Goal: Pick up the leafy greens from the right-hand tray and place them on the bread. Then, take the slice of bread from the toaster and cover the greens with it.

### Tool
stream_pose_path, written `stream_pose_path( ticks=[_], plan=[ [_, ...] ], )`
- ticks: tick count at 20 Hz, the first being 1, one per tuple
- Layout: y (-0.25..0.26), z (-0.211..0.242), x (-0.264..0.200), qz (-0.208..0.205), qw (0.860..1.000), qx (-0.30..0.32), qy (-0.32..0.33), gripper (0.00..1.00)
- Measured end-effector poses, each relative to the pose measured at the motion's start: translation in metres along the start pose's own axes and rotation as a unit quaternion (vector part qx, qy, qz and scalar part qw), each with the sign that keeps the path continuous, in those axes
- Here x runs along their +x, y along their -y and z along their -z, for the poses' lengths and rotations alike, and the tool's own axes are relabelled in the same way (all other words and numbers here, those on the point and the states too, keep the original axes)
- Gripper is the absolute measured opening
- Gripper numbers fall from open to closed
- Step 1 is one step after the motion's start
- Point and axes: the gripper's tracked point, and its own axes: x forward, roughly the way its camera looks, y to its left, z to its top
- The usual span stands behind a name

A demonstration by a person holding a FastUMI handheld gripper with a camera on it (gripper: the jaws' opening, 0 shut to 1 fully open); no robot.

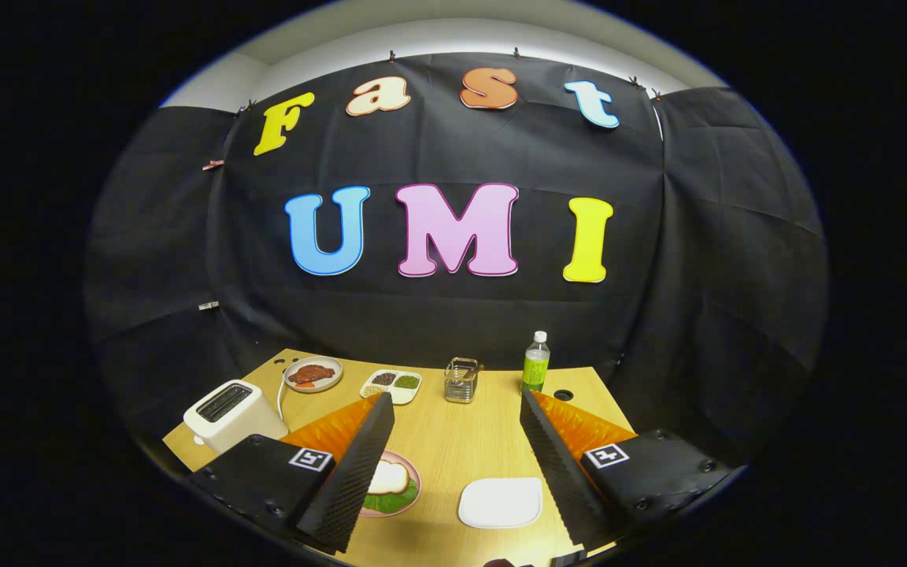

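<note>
No text, brand or number can be read on any of the things on the light wooden table [453, 449]. The clear plastic bottle with a white cap [535, 362] wears a green label, but its print is too small to make out. Each side of the hand-held gripper [457, 409], whose fingers stand wide apart with nothing between them, carries a small square black-and-white coded marker [310, 459], a pattern rather than letters.
</note>
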Motion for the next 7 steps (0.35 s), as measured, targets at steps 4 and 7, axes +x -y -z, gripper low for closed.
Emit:
stream_pose_path(
  ticks=[4,7],
  plan=[
    [0.003,0.004,0.002,-0.020,1.000,0.003,-0.006,1.00],
    [0.001,0.010,0.005,-0.031,0.999,0.006,-0.015,1.00]
  ],
)
